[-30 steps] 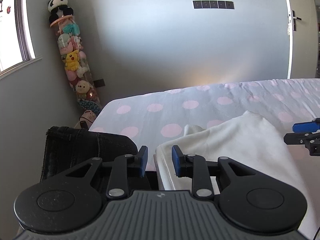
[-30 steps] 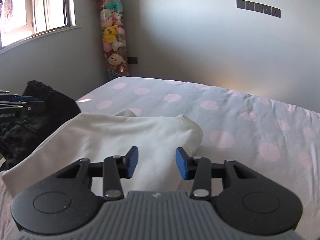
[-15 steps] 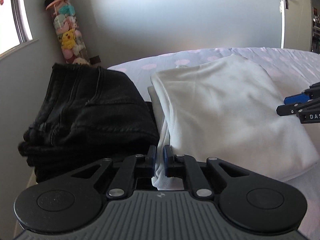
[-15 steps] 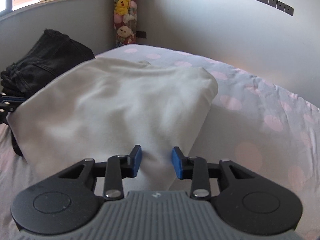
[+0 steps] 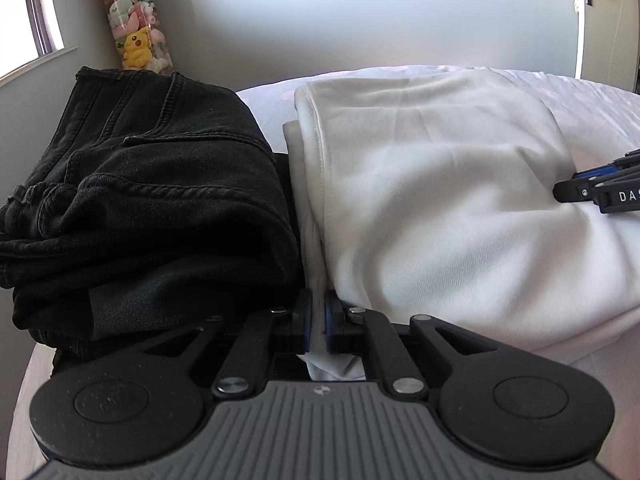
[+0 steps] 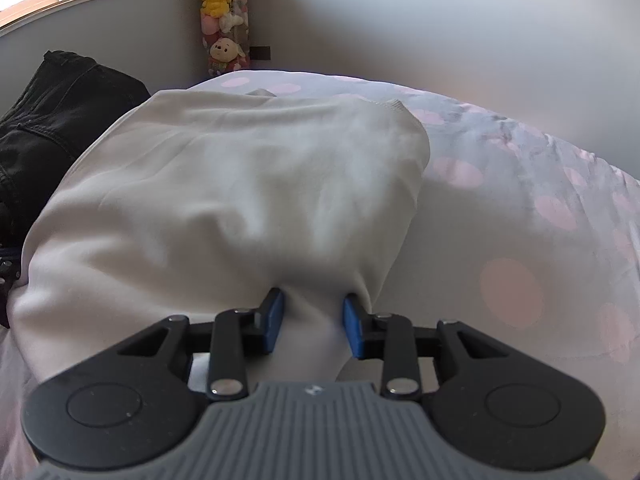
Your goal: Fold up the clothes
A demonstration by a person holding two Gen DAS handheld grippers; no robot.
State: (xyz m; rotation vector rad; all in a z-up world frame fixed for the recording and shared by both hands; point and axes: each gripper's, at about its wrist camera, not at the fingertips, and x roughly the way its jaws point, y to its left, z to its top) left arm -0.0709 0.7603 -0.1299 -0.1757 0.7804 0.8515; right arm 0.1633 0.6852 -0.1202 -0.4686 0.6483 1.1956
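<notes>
Each camera sits just behind its own tongs, low over the bed (image 6: 520, 208) and close to the cloth. The left wrist view faces the back wall along the seam between the black jeans (image 5: 152, 200) and the white garment (image 5: 440, 200). The right wrist view faces the window corner (with its column of plush toys (image 6: 224, 20)). Both views share the white garment, the jeans and that corner.

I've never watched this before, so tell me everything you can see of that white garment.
The white garment looks like soft, thick knit, folded into a bulky rectangle on the dotted bedsheet. Its left edge presses against the black jeans. The left gripper pinches its near corner; the right gripper straddles its near edge, open.
</notes>
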